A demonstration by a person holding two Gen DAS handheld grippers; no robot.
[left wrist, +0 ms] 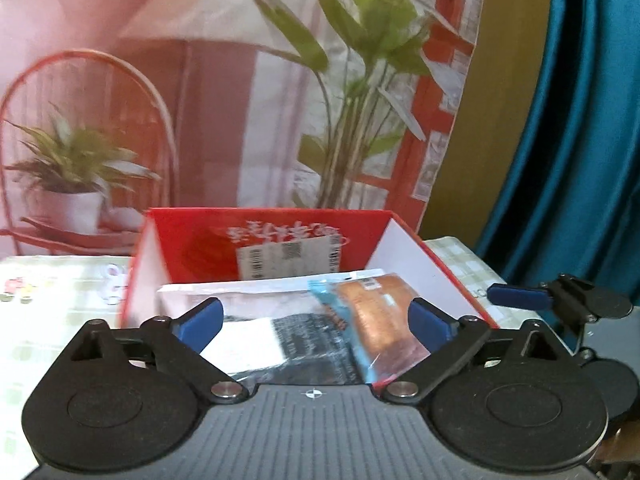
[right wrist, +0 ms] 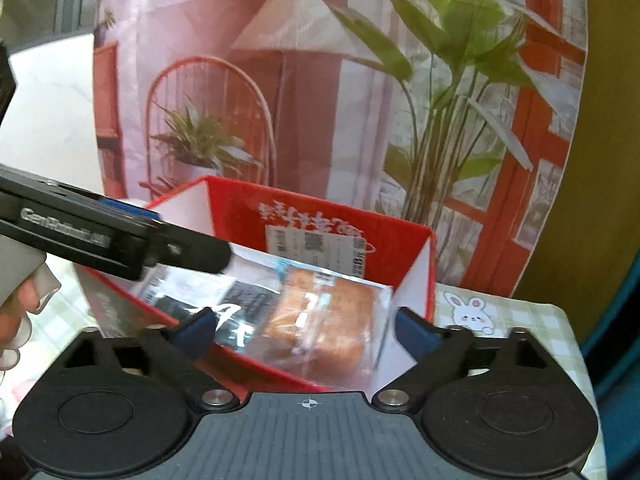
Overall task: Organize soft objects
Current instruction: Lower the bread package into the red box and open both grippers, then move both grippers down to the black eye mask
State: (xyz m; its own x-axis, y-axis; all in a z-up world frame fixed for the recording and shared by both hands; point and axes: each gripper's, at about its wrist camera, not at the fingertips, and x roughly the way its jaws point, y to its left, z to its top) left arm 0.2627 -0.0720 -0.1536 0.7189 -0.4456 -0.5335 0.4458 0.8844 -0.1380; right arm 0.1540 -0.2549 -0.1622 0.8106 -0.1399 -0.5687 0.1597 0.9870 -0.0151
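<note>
Black tongs (left wrist: 316,322) with blue pads (left wrist: 202,318), silver pivot screws, ribbed grey body.

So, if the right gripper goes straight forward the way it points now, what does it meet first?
Most likely the wrapped bread, which lies in the red box right ahead between the open fingers of the right gripper. Depth is uncertain in this view; the box's near wall could come first.

Packaged bread (left wrist: 384,322), golden-brown in clear wrap with blue trim, lying flat at right inside open red box (left wrist: 280,236) with white inner walls, beside a black-and-white printed packet (left wrist: 296,340) at left.
</note>
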